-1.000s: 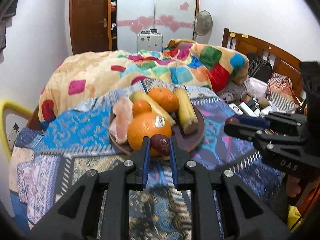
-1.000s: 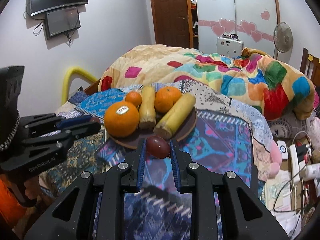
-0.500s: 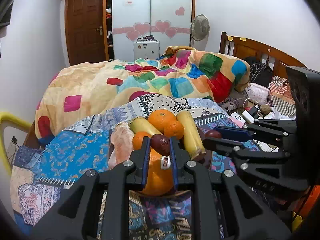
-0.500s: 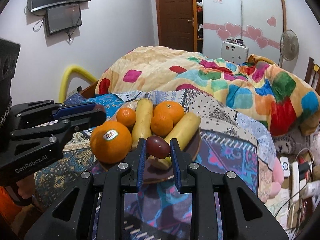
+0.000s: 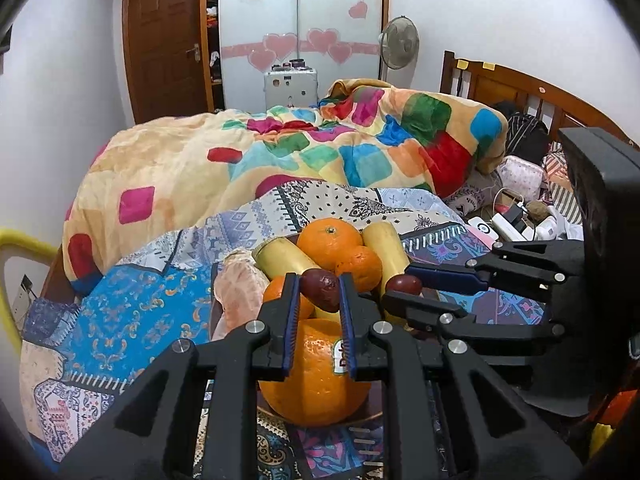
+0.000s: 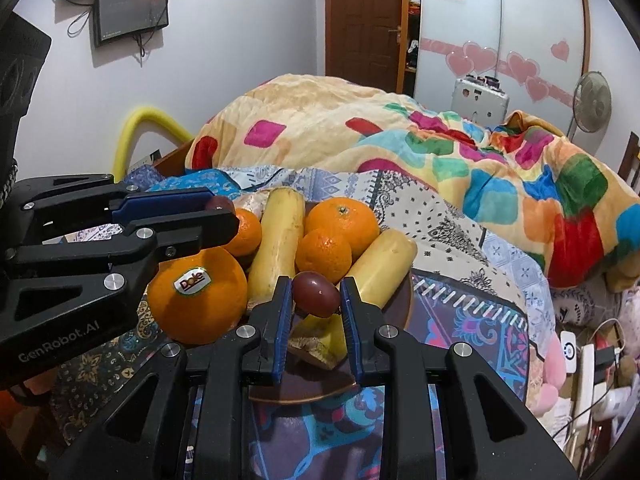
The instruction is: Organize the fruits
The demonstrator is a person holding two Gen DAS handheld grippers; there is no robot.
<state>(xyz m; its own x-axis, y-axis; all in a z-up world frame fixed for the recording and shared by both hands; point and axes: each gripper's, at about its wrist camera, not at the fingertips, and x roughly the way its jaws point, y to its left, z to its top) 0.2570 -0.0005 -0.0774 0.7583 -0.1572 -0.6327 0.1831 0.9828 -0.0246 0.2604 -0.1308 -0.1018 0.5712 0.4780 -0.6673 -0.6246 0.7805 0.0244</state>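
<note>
A brown plate [image 6: 316,388] on the bed holds a big stickered orange [image 6: 198,296], smaller oranges [image 6: 342,220], two bananas [image 6: 280,248] and a pale pink fruit [image 5: 240,292]. My left gripper [image 5: 319,292] is shut on a small dark red fruit [image 5: 320,287] above the big orange [image 5: 316,380]. My right gripper [image 6: 316,294] is shut on another dark red fruit [image 6: 316,294] over the plate's near edge. Each gripper shows in the other's view, the right one [image 5: 404,286] and the left one [image 6: 218,210].
The plate sits on patterned blue cloths [image 5: 132,304] over the bed. A colourful patchwork duvet [image 5: 320,148] is heaped behind. Chargers and clutter [image 5: 516,220] lie at the right by the wooden headboard [image 5: 520,84]. A yellow rail [image 6: 140,128] stands at the left.
Both grippers, each holding its dark red fruit, have moved forward over the plate and closer together. The plate of fruit looms nearer in both views.
</note>
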